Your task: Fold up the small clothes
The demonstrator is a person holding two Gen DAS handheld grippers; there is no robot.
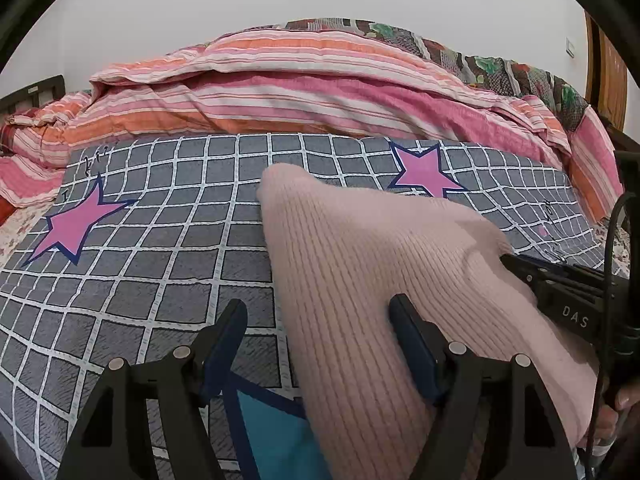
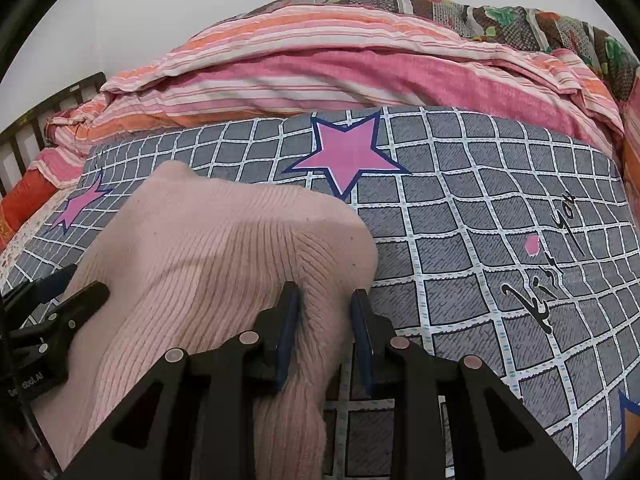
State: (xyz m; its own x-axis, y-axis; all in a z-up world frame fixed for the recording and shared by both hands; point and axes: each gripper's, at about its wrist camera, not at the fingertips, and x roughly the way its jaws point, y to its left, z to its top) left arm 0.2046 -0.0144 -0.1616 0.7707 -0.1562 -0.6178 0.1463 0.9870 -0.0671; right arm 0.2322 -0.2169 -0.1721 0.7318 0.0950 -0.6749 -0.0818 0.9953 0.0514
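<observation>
A pink ribbed knit garment [image 1: 360, 248] [image 2: 208, 232] lies on the grey checked bedsheet [image 1: 140, 280] [image 2: 480, 240]. My left gripper [image 1: 320, 304] is open over the garment's left edge. Its right finger [image 1: 404, 320] rests on the knit and its left finger is over the sheet. In the right wrist view this gripper [image 2: 86, 280] shows at the left edge. My right gripper [image 2: 324, 296] is shut on a bunched fold at the garment's right edge, and wrinkles run out from the pinch. In the left wrist view the right gripper [image 1: 520, 268] reaches in from the right.
A pink and orange striped quilt [image 1: 300, 92] [image 2: 340, 64] is heaped along the far side of the bed. Pink stars [image 1: 424, 172] [image 2: 348, 152] are printed on the sheet. A dark bed rail [image 2: 48, 108] stands far left. A hand [image 1: 616, 408] shows at the lower right.
</observation>
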